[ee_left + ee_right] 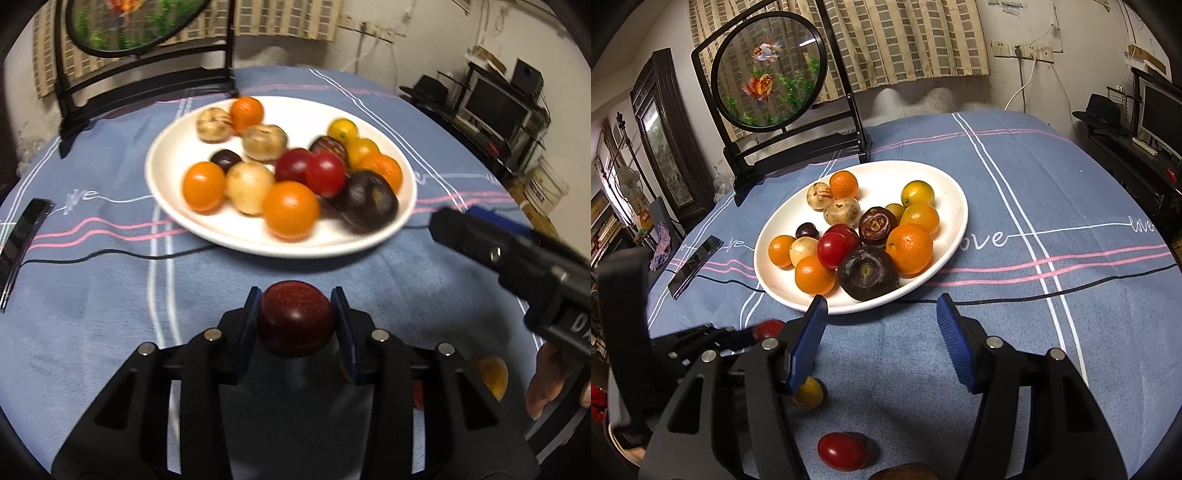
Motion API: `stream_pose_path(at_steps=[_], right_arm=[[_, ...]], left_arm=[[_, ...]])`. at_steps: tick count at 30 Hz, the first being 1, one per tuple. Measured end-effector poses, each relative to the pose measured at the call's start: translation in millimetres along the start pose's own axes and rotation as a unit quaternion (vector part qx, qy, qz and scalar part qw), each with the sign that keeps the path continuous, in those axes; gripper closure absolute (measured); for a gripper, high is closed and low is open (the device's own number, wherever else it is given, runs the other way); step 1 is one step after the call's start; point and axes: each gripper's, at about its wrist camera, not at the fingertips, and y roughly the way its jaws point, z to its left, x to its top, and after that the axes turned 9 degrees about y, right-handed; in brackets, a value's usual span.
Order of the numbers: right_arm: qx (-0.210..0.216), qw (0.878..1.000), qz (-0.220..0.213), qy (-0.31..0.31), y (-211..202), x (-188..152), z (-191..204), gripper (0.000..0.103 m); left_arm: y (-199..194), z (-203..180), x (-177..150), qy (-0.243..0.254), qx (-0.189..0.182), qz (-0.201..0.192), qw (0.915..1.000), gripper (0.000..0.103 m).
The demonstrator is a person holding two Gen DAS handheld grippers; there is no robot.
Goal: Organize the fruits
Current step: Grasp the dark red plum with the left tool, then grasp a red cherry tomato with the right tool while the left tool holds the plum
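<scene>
Blue tablecloth [92, 314], left claw [297, 321] around plum [295, 321]

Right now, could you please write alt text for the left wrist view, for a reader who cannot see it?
The left claw grips a dark red fruit above a blue tablecloth. Behind it, a white plate holds orange, red, tan and dark purple fruits. The right claw enters from the right.

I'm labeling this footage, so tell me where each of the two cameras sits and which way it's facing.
Left wrist: on the left gripper, angled down along its fingers, shut on a dark red fruit; the right gripper and a hand show.
Right wrist: on the right gripper, its jaws open and empty, angled down.
Shared: the white plate of fruit on the blue tablecloth.
</scene>
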Motion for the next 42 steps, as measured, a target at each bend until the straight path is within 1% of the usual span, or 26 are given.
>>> stream_pose_path(at_steps=[5, 9, 11, 13, 15, 17, 22, 23, 24, 25, 26, 28, 30, 32, 33, 35, 36, 42], right_arm=[[0.008, 0.999, 0.026, -0.024, 5.6, -10.9, 1.4, 0.041], [0.016, 0.999, 0.039, -0.033, -4.8, -29.0, -2.8, 0.041], [0.013, 0.998, 0.038, -0.054, -15.3, -39.0, -0.5, 0.041], [0.003, 0.994, 0.035, -0.101, -24.5, -52.8, 8.3, 0.041], [0.006, 0.991, 0.041, -0.13, -28.3, -63.5, 14.5, 0.041], [0.01, 0.989, 0.049, -0.14, -29.0, -69.7, 17.0, 0.041], [-0.003, 0.984, 0.062, -0.167, -22.8, -74.5, 25.7, 0.041], [-0.006, 0.981, 0.069, -0.183, -19.5, -75.5, 28.8, 0.043], [-0.011, 0.977, 0.079, -0.199, -15.7, -76.2, 30.9, 0.048], [-0.015, 0.973, 0.09, -0.21, -11.7, -76.2, 31.6, 0.051], [-0.01, 0.972, 0.098, -0.215, -9.9, -75.9, 31.6, 0.052], [0.003, 0.967, 0.116, -0.227, -7.5, -75.8, 32.9, 0.062], [0.012, 0.956, 0.137, -0.259, -7.0, -79.8, 39.5, 0.068], [0.009, 0.949, 0.15, -0.278, -6.1, -85.0, 42.7, 0.068], [0.004, 0.947, 0.153, -0.282, -4.8, -86.4, 42.6, 0.068], [0.007, 0.948, 0.156, -0.277, -4.7, -86.1, 41.7, 0.068], [0.006, 0.949, 0.154, -0.275, -4.7, -85.7, 41.4, 0.07], [0.007, 0.961, 0.135, -0.242, -5.4, -76.9, 40.9, 0.07]], left_arm=[[-5.9, 16.9, -4.9, -0.026, 0.016, 0.002, 0.9995, 0.064], [-10.4, 26.9, -9.9, -0.044, 0.021, 0.0, 0.9988, 0.064], [-11.7, 27.2, -11.6, -0.044, 0.023, -0.001, 0.9988, 0.064], [-11.4, 25.7, -12.8, -0.04, 0.023, 0.0, 0.9989, 0.063], [-9.9, 23.8, -13.3, -0.036, 0.024, 0.001, 0.9991, 0.064], [-9.5, 22.0, -13.8, -0.032, 0.025, 0.001, 0.9992, 0.063], [-9.1, 20.9, -14.5, -0.027, 0.023, 0.002, 0.9994, 0.063], [-9.0, 21.0, -14.6, -0.027, 0.022, 0.003, 0.9994, 0.063], [-8.6, 21.2, -14.6, -0.027, 0.022, 0.004, 0.9994, 0.063], [-8.5, 21.6, -14.6, -0.027, 0.022, 0.005, 0.9994, 0.063], [-8.7, 21.6, -14.7, -0.027, 0.022, 0.005, 0.9994, 0.063], [-9.3, 21.7, -14.5, -0.027, 0.023, 0.005, 0.9994, 0.063], [-9.5, 21.1, -14.5, -0.025, 0.024, 0.004, 0.9994, 0.063], [-9.0, 21.0, -14.3, -0.025, 0.023, 0.006, 0.9994, 0.063], [-9.2, 20.8, -14.3, -0.024, 0.022, 0.006, 0.9994, 0.063], [-10.0, 20.0, -14.1, -0.023, 0.021, 0.005, 0.9995, 0.063], [-10.3, 19.7, -14.2, -0.022, 0.021, 0.004, 0.9995, 0.063], [-10.5, 18.2, -14.1, -0.019, 0.02, 0.003, 0.9996, 0.063]])
